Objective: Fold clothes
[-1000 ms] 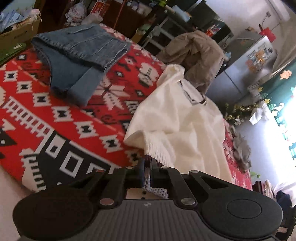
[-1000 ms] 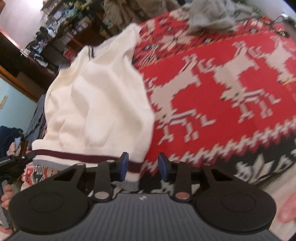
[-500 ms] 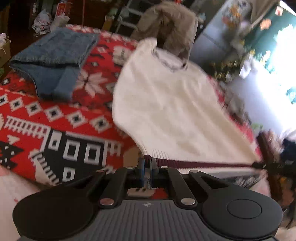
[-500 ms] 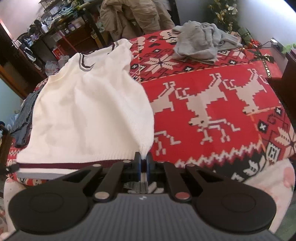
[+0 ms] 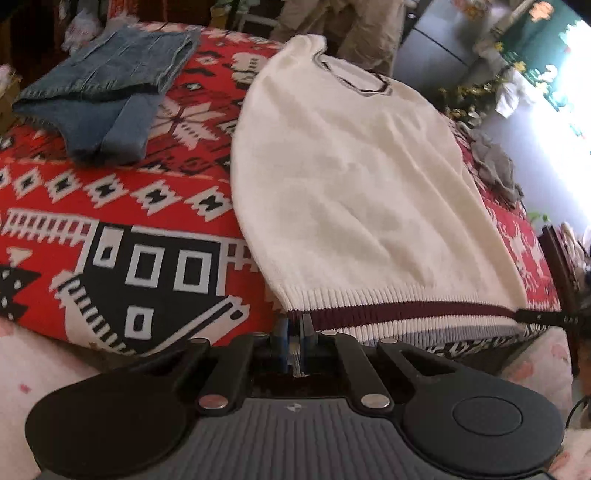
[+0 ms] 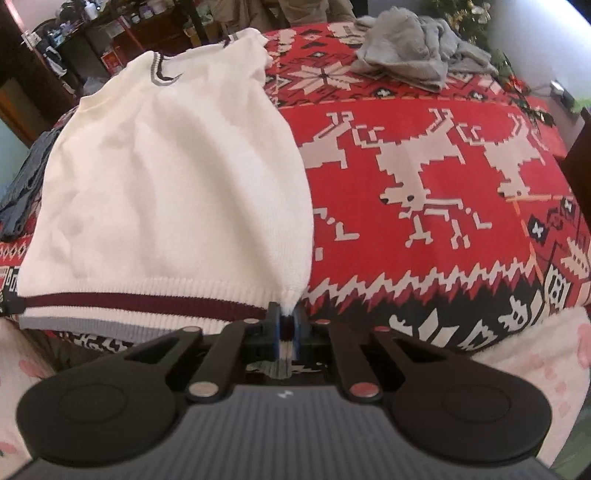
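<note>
Cream knit, ribbed at the hem with a maroon band and a grey edge: sleeveless sweater (image 5: 354,184) spread flat on the red patterned blanket (image 5: 110,206), collar away from the cameras, hem drawn taut along the near edge of the bed. Striped V-neck trim visible at the far end in both views

Left hem corner pinched in the left gripper (image 5: 293,332), blue pads nearly together with the ribbing squeezed between them. Right hem corner caught in the right gripper (image 6: 286,328), jaws opening a little yet narrow, pads pressing on a bunched tuft of hem that runs down between them. Far tip of the right gripper also seen at the right end of the hem from the left wrist view; the left one likewise a dark shape at the hem's left end from the right wrist view

Beside the sweater's left flank, apart from it: folded denim jeans (image 5: 107,92) lying on the blanket. Off the right side, well apart, toward the far corner: crumpled grey garment (image 6: 402,62) on the blanket, near the white reindeer pattern (image 6: 413,173). Beyond the collar, off the bed: beige clothing (image 5: 354,26) draped over something not clear. Pale floral bedding (image 6: 535,354) below the blanket's near edge. Dark, cluttered shelves (image 6: 92,33) behind, contents too small to tell
</note>
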{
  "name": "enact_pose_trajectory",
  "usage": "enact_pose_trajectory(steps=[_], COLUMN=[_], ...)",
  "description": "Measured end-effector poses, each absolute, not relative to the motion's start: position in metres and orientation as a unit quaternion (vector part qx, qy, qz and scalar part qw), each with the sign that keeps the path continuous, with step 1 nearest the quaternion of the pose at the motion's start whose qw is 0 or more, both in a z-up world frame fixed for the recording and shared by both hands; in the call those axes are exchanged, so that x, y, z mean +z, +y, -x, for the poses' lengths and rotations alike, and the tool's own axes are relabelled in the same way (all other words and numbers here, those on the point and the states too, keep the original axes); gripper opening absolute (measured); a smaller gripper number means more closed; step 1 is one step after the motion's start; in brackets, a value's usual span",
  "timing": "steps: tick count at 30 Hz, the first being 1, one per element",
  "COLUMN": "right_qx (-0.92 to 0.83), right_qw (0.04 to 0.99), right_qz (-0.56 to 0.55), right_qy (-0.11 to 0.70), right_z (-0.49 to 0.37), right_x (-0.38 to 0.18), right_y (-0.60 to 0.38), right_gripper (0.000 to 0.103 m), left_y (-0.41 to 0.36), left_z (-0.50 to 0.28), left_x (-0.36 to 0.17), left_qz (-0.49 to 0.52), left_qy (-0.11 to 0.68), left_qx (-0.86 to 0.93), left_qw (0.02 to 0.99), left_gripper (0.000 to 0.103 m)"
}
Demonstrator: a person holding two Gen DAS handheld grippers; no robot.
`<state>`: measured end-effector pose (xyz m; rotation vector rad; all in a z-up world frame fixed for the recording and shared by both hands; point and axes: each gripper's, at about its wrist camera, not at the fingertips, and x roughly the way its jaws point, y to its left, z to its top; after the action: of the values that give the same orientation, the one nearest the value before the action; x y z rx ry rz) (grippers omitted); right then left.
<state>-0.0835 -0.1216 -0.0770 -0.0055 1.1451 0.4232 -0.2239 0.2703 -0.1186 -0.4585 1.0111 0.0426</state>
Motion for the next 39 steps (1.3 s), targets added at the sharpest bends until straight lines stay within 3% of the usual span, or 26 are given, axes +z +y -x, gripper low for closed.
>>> enact_pose_trajectory(steps=[2,4,6,9,20,23,31,33,34,35,39], right_qx=[0.201,0.202,0.198,0.189,0.176,0.176,0.192,0.196,0.2,0.203,0.196], right_qw=[0.82,0.829,0.836,0.846,0.866,0.868,0.862,0.861,0.86,0.86,0.864], right_qz=[-0.014,-0.015,-0.012,-0.02,-0.046,-0.066,-0.079,-0.071,-0.068,-0.065,-0.064], right_qy=[0.536,0.522,0.512,0.498,0.466,0.46,0.463,0.465,0.464,0.464,0.46], right_z=[0.084,0.086,0.086,0.078,0.032,0.017,-0.027,-0.036,-0.04,-0.043,-0.059], right_x=[-0.077,-0.072,-0.064,-0.054,-0.047,-0.048,-0.058,-0.06,-0.06,-0.061,-0.064], right_y=[-0.128,-0.132,-0.138,-0.146,-0.134,-0.123,-0.082,-0.073,-0.069,-0.066,-0.062], right_gripper=[0.029,0.033,0.036,0.042,0.044,0.044,0.044,0.044,0.044,0.044,0.044], left_y=[0.274,0.277,0.285,0.3,0.321,0.32,0.32,0.322,0.324,0.325,0.341], left_z=[0.227,0.229,0.229,0.224,0.126,0.085,-0.017,-0.039,-0.048,-0.052,-0.051], left_x=[-0.114,-0.107,-0.101,-0.094,-0.067,-0.068,-0.084,-0.09,-0.092,-0.094,-0.094], left_qz=[0.224,0.215,0.213,0.214,0.172,0.157,0.088,0.083,0.081,0.081,0.109], left_qy=[0.469,0.461,0.458,0.446,0.381,0.382,0.404,0.413,0.416,0.417,0.398], left_qx=[0.022,0.037,0.052,0.073,0.084,0.076,0.107,0.113,0.117,0.123,0.152], left_qw=[0.854,0.86,0.861,0.866,0.904,0.908,0.904,0.9,0.898,0.897,0.898], left_gripper=[0.008,0.008,0.02,0.022,0.026,0.031,0.031,0.028,0.021,0.004,0.004])
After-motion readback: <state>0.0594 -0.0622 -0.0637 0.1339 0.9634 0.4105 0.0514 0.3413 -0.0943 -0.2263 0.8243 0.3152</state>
